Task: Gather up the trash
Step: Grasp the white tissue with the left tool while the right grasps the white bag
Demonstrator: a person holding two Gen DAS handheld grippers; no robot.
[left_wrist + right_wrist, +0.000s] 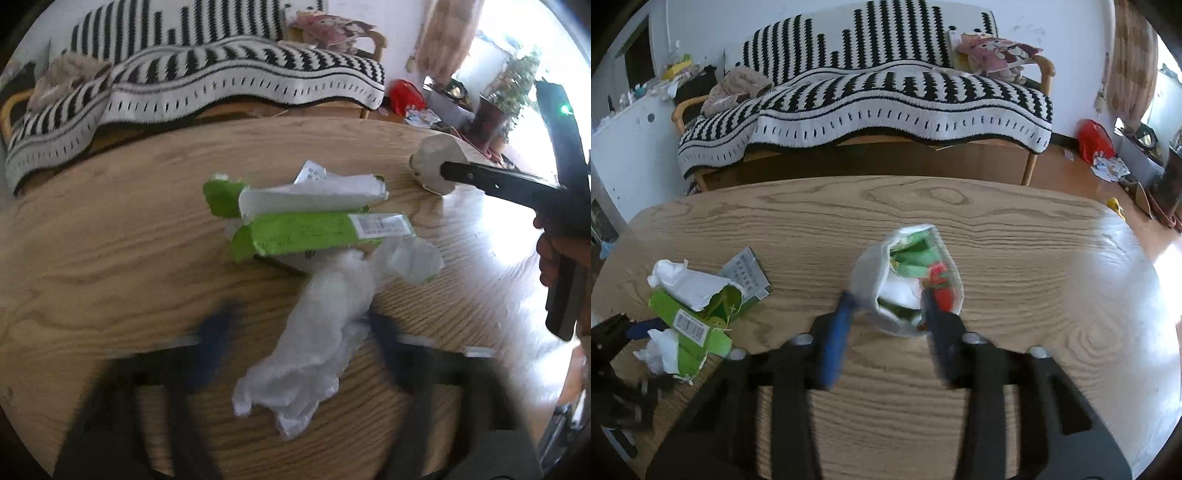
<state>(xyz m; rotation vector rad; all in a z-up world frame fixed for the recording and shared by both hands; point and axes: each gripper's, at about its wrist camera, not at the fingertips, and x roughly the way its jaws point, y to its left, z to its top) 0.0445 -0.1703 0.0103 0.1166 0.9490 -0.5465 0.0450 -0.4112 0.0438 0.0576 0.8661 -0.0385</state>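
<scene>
Left gripper point(299, 325): blue fingers blurred, narrowed to a moderate gap, one each side of the crumpled white plastic wrap point(314, 332). Wrap runs between them from the near side out toward the torn green carton point(310, 232). Whether the pads actually press on it I cannot tell.

The carton lies flat on the wooden table point(110, 258), just beyond the left fingertips, touching the far end of the wrap. Torn white paper point(317, 192) lies on its far side.

Right of that, well apart from the carton: white paper cup point(908, 280), tilted with its mouth facing the right camera, green and red scraps inside. Right gripper point(890, 306) is partly closed on it; left finger point(838, 332) is against the outside of the cup wall, right finger point(938, 332) goes inside at the rim. Cup wall is pinched between them and looks dented. In the left view the cup sits at the far right of the table on the right tool's tip.

Behind the table: sofa with a black-and-white striped throw point(886, 99).
</scene>
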